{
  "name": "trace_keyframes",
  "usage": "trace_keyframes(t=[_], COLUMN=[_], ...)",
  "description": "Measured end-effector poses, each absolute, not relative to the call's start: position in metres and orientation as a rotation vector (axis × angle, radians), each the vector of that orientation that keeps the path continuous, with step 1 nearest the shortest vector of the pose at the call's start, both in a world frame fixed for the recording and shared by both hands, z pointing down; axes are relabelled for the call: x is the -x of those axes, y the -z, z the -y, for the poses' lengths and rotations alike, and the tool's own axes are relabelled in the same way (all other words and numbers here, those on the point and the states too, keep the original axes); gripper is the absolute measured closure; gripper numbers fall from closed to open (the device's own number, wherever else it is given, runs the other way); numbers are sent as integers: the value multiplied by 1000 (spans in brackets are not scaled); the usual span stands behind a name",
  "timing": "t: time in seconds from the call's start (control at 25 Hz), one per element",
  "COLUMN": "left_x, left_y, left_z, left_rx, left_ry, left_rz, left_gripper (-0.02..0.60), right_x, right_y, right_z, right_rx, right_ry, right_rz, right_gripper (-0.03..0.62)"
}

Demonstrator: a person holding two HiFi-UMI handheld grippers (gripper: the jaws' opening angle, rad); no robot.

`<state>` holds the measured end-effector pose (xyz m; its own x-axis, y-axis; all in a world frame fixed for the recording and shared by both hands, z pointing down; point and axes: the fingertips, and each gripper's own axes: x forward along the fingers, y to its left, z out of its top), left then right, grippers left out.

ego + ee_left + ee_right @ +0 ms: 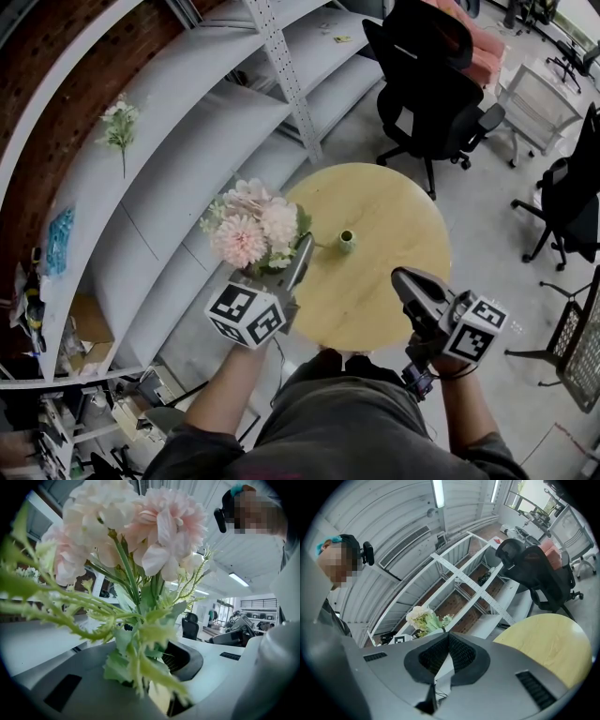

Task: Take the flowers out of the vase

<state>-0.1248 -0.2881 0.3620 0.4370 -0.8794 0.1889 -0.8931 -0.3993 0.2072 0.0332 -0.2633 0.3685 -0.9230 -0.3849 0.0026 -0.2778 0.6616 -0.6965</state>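
The bunch of artificial flowers has pale pink and cream blooms over light green leaves, the small vase is muted green, and the round wooden table is honey yellow. The left gripper and right gripper are grey with black ribbed pads, each carrying a white cube patterned with black squares. The metal shelves are pale grey, the brick wall red-brown, the swivel office chair black.

Right gripper jaws together, empty; flowers beyond.
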Motion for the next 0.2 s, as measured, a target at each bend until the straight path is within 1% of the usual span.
trace_keyframes(t=[0.2], left_x=[124], left_y=[-365], left_z=[288], left_rx=[-2418], left_ry=[-67], left_rz=[1515], left_gripper=[501], right_x=[-28], right_y=[-368], right_z=[263], right_rx=[553], right_ry=[1109], right_rz=[-2736], right_gripper=[579])
